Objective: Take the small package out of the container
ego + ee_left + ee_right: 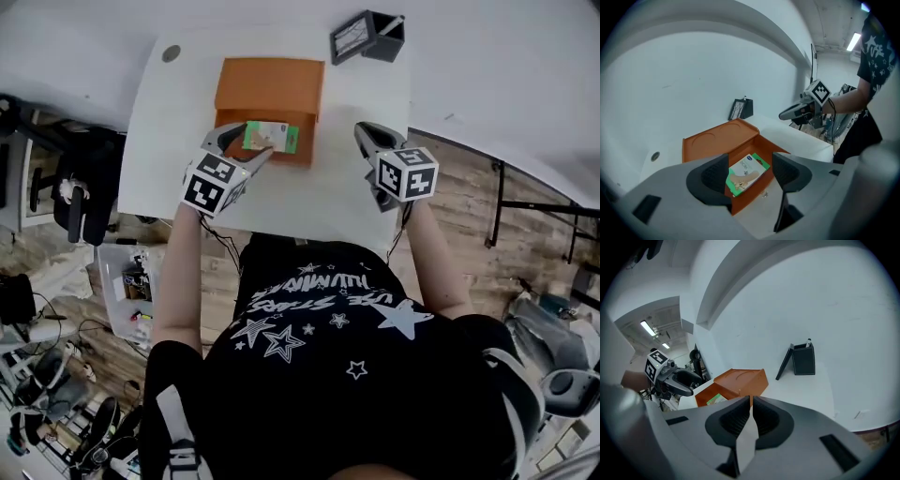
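An orange container (270,84) stands open on the white table (178,103), its lid folded back. A small green and white package (272,138) lies flat in its near half. My left gripper (251,145) hovers at the container's near left corner with its jaws open. In the left gripper view the package (747,173) shows in the gap between the pads (715,173), and neither pad touches it. My right gripper (367,138) is off to the right of the container, apart from it, shut with nothing in it (751,404).
A black stand-up holder (370,36) sits at the table's far right corner. A round cable grommet (171,53) marks the far left. The table's near edge runs just behind both grippers. Chairs and boxes crowd the floor at left.
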The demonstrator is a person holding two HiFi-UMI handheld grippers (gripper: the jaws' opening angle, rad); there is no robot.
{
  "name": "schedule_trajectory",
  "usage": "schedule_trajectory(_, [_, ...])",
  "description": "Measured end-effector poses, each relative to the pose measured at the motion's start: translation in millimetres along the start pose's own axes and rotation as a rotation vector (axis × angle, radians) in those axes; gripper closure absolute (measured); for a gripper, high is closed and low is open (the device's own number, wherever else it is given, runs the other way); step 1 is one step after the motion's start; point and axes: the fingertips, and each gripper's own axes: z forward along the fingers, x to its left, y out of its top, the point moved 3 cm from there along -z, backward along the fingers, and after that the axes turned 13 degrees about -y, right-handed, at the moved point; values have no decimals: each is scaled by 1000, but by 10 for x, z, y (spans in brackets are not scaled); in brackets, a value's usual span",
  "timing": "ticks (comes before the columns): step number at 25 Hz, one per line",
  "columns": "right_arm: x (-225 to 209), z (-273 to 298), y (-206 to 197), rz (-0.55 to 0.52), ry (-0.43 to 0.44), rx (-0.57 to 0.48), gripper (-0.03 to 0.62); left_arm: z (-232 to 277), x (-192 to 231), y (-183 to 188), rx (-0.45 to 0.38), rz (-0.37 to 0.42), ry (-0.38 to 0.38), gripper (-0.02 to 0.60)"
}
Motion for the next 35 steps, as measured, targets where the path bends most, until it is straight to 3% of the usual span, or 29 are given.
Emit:
schedule_trajectory(7, [-33,255,-2,37,-67,20,545,343,236,-131,240,214,-185,216])
schedule_trajectory(15, [-37,472,-41,61,-95,44,545,679,406,-291,469,344,-300,212])
schedule_trajectory(22, [-194,570,-127,84,-114,67,545,935,488,-408,582,406,-324,210])
schedule_trajectory(35, [-252,618,-136,59,-90,76,545,1146,435,-551,793,567,-294,213])
